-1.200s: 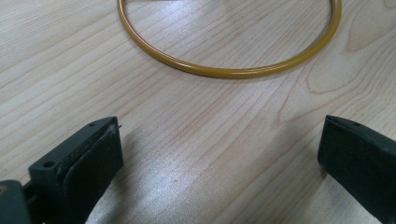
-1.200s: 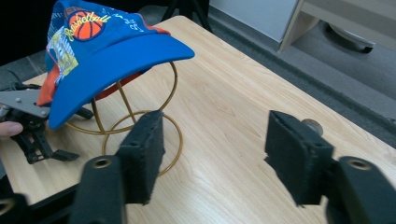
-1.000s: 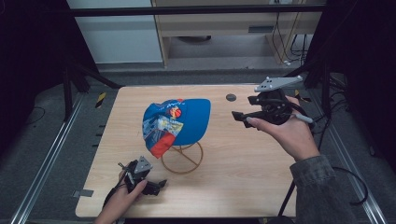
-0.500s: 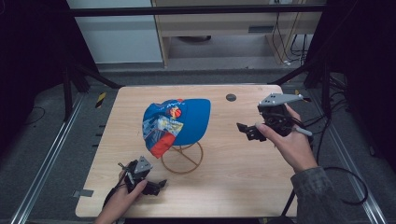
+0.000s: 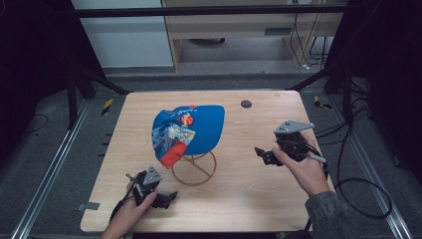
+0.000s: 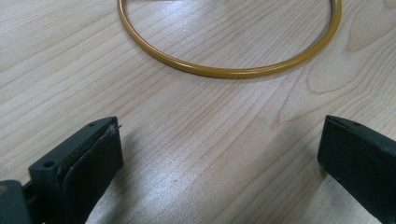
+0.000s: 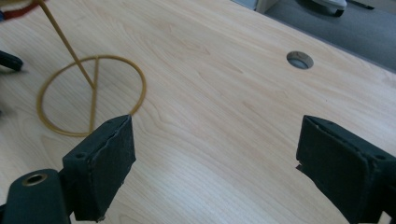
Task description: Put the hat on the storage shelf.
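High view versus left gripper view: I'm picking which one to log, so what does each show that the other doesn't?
High view alone: the blue cap sitting on the wire stand, the right gripper held open above the table's right side, the cable hole, both hands, the floor around.

Left gripper view alone: the left gripper up close, jaws wide apart with nothing between, and the wood grain.

Both: the stand's yellow base ring and the wooden table.

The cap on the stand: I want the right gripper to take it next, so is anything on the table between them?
Nothing visible is. Only bare table lies between the right gripper, jaws open, and the cap on its wire stand. The small hole sits farther back, off that path.
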Available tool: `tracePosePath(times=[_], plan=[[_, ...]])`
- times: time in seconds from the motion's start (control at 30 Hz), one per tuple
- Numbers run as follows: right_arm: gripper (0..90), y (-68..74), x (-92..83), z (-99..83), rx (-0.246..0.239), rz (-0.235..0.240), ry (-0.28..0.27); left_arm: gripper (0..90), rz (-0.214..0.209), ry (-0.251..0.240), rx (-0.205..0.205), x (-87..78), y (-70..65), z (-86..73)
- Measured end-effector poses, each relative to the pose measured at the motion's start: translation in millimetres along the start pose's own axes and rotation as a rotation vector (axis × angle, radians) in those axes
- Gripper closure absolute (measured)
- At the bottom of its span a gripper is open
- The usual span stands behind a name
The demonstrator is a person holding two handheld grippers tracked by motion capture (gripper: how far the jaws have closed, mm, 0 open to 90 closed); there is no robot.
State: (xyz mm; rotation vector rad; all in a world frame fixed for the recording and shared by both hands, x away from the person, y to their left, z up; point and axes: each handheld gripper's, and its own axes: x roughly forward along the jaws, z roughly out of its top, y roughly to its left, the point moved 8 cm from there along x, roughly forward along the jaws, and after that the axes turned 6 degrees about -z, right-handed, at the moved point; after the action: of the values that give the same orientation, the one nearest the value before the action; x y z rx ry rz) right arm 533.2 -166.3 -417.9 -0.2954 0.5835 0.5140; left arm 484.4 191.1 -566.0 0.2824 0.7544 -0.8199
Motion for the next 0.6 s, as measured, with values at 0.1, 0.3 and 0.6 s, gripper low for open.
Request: tracePosePath(times=[0.1,0.3,0.6], plan=[[11.8,-1.5,6.0,-11.7,0.003,-0.016,0.001,0.0,-0.001,0.0,0.0,0.0,-0.1,0.0],[12.3,-4.6,16.6,-34.7,0.001,-0.029,0.029,0.0,-0.001,0.0,0.0,0.0,-0.1,0.0],[13.5,-2.1,27.7,-58.8,0.023,-0.023,0.048,0.0,0.0,0.0,0.0,0.0,0.0,0.0]])
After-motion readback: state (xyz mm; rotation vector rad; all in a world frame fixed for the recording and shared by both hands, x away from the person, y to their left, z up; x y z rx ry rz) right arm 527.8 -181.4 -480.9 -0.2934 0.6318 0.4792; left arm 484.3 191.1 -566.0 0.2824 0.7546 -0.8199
